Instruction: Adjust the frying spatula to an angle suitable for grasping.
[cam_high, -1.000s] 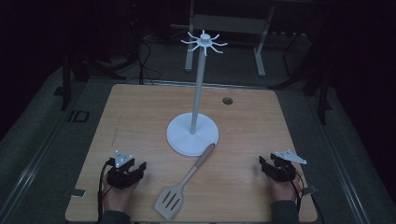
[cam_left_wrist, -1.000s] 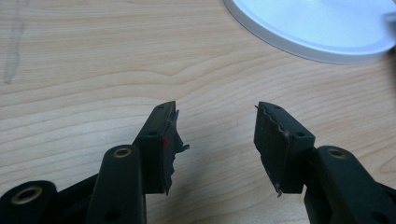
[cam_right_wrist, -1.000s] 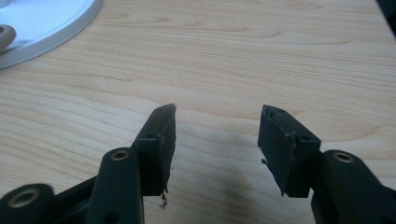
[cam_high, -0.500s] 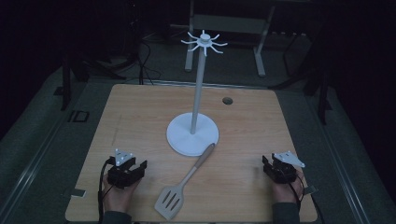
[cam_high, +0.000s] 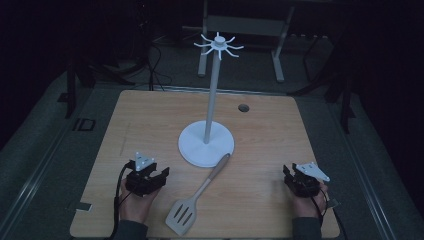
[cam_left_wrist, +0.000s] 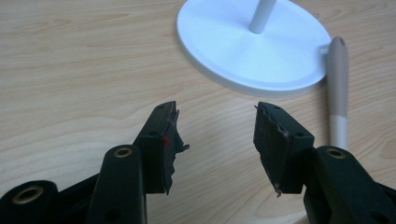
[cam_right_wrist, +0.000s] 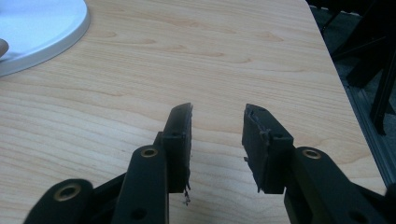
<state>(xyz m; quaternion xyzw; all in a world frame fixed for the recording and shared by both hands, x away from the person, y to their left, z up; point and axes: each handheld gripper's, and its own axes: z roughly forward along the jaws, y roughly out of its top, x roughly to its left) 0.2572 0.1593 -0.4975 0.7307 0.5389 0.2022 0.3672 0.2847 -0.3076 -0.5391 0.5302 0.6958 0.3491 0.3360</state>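
- Left gripper (cam_high: 162, 174) is pointing forward in the person's left hand, jaws standing apart.
- Right gripper (cam_high: 288, 173) is pointing forward, jaws just having been closing, nothing between them.

Spatula (cam_left_wrist: 337, 88): blade cut off in the left gripper view.
Stand base (cam_right_wrist: 32, 32): cropped at the right gripper view's corner.

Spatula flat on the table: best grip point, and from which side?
Grip the spatula mid-handle, coming from above with jaws across the shaft. It lies flat and slim; the handle tip sits at the stand base, and the slotted blade is wide. The left gripper is nearest.
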